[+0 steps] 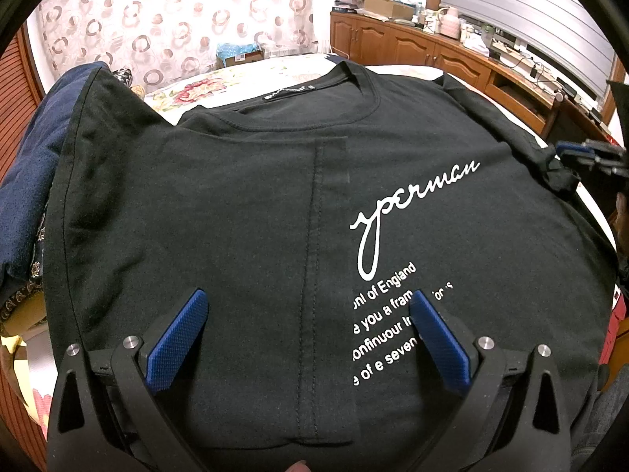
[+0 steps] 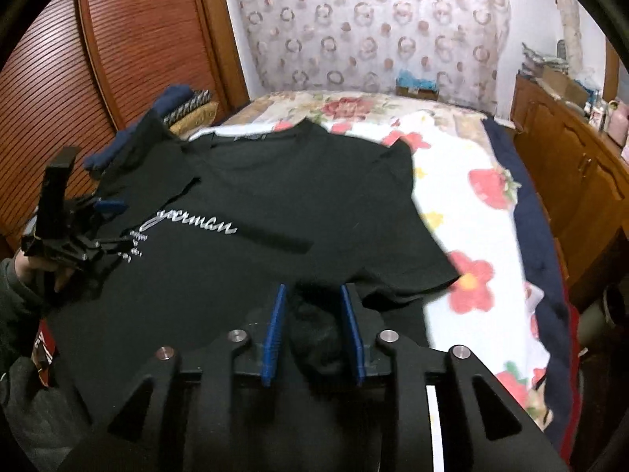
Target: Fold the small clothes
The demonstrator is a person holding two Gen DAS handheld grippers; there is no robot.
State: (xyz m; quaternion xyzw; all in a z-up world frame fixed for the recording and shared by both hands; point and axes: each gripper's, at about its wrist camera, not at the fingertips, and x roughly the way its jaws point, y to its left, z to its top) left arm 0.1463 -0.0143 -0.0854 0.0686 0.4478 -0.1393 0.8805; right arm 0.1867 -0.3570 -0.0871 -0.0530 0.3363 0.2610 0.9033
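Black T-shirt (image 1: pixel 243 212) lies front-up on floral bedspread (image 2: pixel 471 204), neckline far from fingers, white script print across chest, vertical seam strip down centre. Spread flat, likely so sides fold inward.

Left gripper (image 1: pixel 306 338) hovers over lower front, jaws wide, nothing between.

Right gripper (image 2: pixel 312 334) part-open; bunched sleeve cloth between pads, apparently loose, not pinched.

Dark blue garment (image 1: pixel 35 181) beyond left edge.

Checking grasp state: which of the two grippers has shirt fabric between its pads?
The right gripper: a bunch of the black T-shirt sits between its narrowly parted blue pads. The left gripper stands wide open above flat fabric, holding nothing.
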